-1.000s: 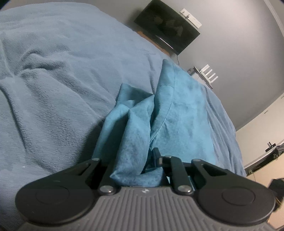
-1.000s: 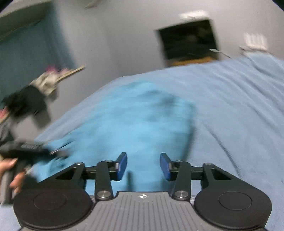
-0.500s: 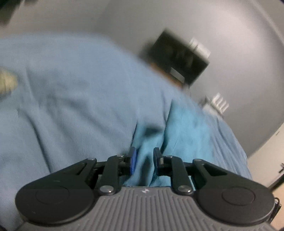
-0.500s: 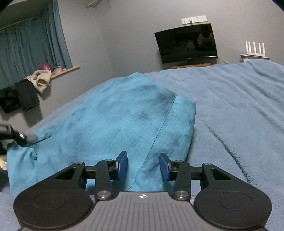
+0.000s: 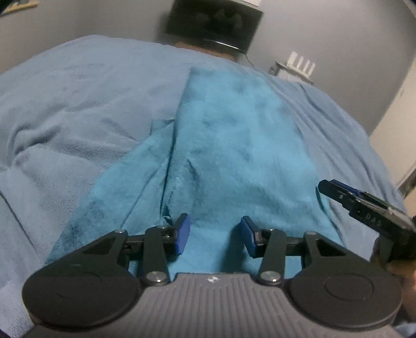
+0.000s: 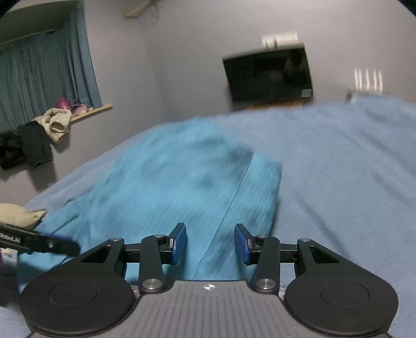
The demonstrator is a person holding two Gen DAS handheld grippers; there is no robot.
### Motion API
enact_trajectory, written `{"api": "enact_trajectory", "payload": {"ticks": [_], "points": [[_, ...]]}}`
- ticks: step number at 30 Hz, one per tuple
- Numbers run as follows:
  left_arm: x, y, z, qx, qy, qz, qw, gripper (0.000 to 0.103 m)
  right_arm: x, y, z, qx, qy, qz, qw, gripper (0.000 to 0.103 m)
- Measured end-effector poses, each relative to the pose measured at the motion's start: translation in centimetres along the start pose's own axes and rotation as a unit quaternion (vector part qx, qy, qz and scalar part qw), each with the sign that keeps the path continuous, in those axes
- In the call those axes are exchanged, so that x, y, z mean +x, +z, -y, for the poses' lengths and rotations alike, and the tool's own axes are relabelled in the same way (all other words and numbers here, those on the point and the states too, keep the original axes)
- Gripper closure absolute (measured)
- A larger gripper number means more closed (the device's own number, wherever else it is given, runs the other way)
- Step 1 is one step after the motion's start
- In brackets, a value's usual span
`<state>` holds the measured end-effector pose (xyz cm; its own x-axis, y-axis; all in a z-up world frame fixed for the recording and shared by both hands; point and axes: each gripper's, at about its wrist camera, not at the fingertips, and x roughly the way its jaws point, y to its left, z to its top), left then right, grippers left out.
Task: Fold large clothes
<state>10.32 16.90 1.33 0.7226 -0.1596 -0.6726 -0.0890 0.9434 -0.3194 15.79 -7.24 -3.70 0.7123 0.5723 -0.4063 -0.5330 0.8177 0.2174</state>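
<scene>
Teal garment (image 5: 234,156) lies spread on the pale blue blanket (image 5: 78,104) covering the bed, long axis running away from both cameras toward the wall with the dark screen (image 5: 215,20). In the left wrist view it looks partly folded: a doubled layer with a seam and a loose flap along its left side, a few creases near the close end. Fabric reads as soft, fleecy and limp, probably light for its size; judged likely to sag and drag when lifted from one point, and to cling a little to the similar nap of the blanket. No stiffness to push against, nothing fragile. Best hold, in my judgement: the near hem at two spread corners, one per hand, pinching both layers together so the fold does not slip apart. Left gripper (image 5: 214,234): jaws have just been opening, now standing moderately apart with nothing between the pads; near edge of the garment lies just below and ahead of them, not gripped. Right gripper (image 6: 210,243): jaws have also just been opening slightly, likewise moderately apart and empty, hovering over the garment's near right portion, seam line running up between the fingers. Whether either touches the cloth cannot be told. Right view blurred.
</scene>
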Motion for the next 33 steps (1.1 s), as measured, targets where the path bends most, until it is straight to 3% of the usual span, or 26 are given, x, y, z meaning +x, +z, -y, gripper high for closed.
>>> {"api": "enact_trajectory", "payload": {"ticks": [5, 11, 22, 28, 31, 33], "points": [[-0.2, -0.5, 0.5, 0.024, 0.011, -0.001, 0.9997, 0.059, 3.9, 1.3, -0.9, -0.049, -0.023, -0.010, 0.999, 0.053], [0.5, -0.3, 0.4, 0.012, 0.006, -0.001, 0.9999, 0.059, 9.3, 3.7, -2.9, -0.104, -0.048, 0.002, 0.993, 0.047], [1.3, -0.3, 0.4, 0.003, 0.005, -0.005, 1.0000, 0.059, 19.4, 7.5, -7.7, -0.219, -0.025, -0.086, 0.972, 0.064], [2.0, 0.0, 0.1, -0.003, -0.001, -0.008, 1.0000, 0.059, 22.6, 8.8, -9.9, -0.224, -0.006, -0.120, 0.967, 0.066], [2.1, 0.2, 0.2, -0.002, -0.004, -0.009, 1.0000, 0.059, 21.5, 10.1, -8.5, -0.163, 0.015, -0.097, 0.982, 0.064], [2.0, -0.1, -0.2, -0.002, -0.004, -0.008, 1.0000, 0.059, 19.8, 10.1, -6.7, -0.132, 0.005, -0.078, 0.988, 0.063]]}}
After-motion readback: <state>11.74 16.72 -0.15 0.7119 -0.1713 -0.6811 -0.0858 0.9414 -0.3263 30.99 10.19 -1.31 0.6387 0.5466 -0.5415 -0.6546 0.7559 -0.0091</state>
